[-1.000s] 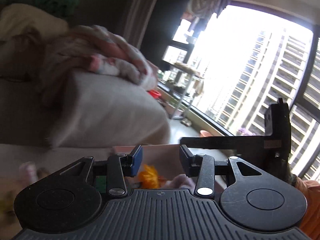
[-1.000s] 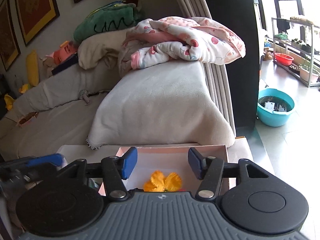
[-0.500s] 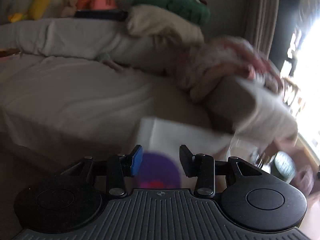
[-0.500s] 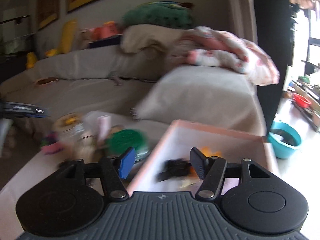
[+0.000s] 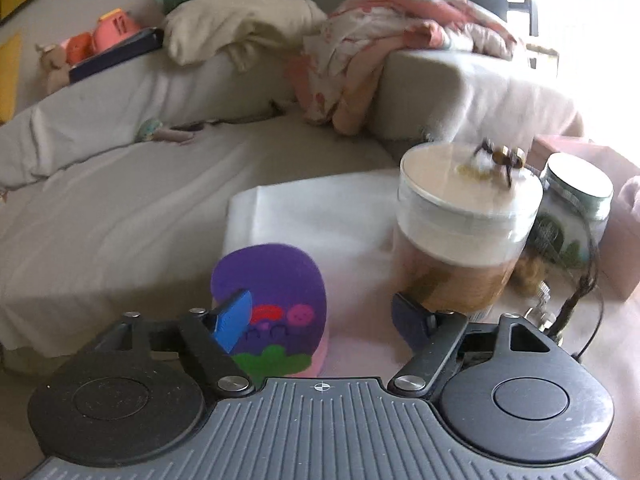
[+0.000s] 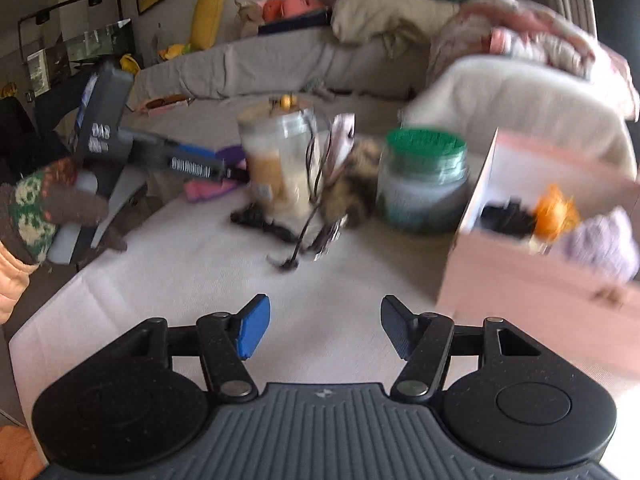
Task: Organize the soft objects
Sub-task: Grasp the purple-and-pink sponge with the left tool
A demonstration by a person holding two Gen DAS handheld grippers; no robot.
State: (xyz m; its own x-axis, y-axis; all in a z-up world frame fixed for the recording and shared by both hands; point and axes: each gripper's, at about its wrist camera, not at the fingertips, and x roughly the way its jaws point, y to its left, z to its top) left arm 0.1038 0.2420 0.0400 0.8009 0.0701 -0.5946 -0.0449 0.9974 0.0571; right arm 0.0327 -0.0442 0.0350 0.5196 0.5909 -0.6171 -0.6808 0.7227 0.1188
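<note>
A purple soft toy (image 5: 276, 304) with a pink base and a small face stands on the white cloth (image 5: 320, 216). My left gripper (image 5: 324, 320) is open just in front of it, its left finger overlapping the toy. My right gripper (image 6: 324, 330) is open and empty over the white cloth (image 6: 200, 272). A pink box (image 6: 540, 264) at the right holds an orange soft piece (image 6: 556, 210), a black one (image 6: 504, 218) and a lilac one (image 6: 600, 240). A furry brown item (image 6: 352, 184) with cords lies between two jars. The purple toy (image 6: 232, 155) shows behind the left gripper (image 6: 168, 160).
A clear jar with a cream lid (image 5: 464, 232) and a green-lidded jar (image 5: 576, 208) stand on the cloth; both show in the right view, the clear one (image 6: 276, 160) and the green one (image 6: 424, 176). A sofa (image 5: 120, 184) with blankets (image 5: 400, 40) and cushions lies behind.
Both grippers have swung left, from the pink box to the cloth with the jars. The left gripper has come down close to the purple toy and its jaws have opened wider.
</note>
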